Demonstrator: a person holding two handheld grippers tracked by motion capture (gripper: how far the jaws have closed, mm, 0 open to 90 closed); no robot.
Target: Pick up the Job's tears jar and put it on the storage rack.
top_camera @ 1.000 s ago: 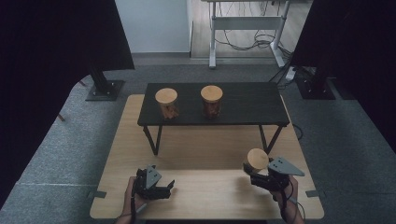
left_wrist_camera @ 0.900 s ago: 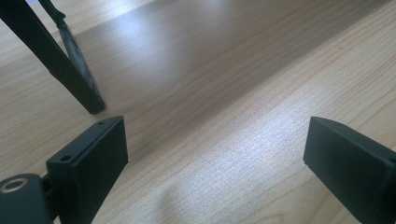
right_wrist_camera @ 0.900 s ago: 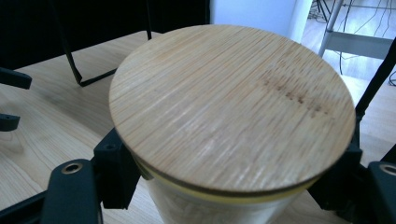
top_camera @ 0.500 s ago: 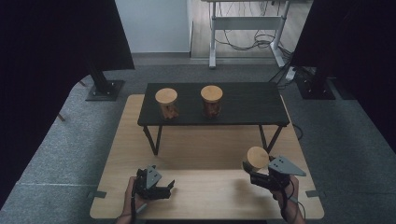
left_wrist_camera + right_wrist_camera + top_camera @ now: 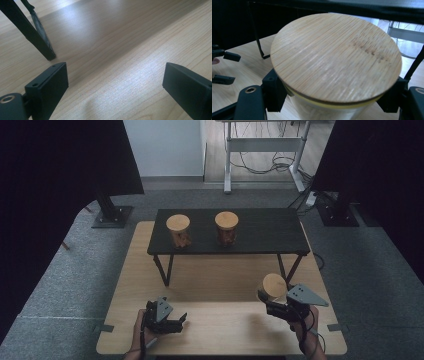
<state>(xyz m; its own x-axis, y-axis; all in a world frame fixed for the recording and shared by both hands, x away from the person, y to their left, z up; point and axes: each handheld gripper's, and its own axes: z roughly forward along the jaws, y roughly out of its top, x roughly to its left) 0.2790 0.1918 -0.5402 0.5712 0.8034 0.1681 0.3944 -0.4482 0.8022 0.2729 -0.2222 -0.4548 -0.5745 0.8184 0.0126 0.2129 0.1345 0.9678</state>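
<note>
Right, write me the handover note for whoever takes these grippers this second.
Right gripper: shut on a jar with a bamboo lid, jaws either side just under the lid, over the near right of the wooden board.
Left gripper: open, holding nothing, low over the board's near left.
Two more lidded jars, left jar and middle jar, stand on the small black table.
Done: the third jar is gripped.
Left: probably set it on the black table to the right of the other two, where there is bare space; then let go.
</note>
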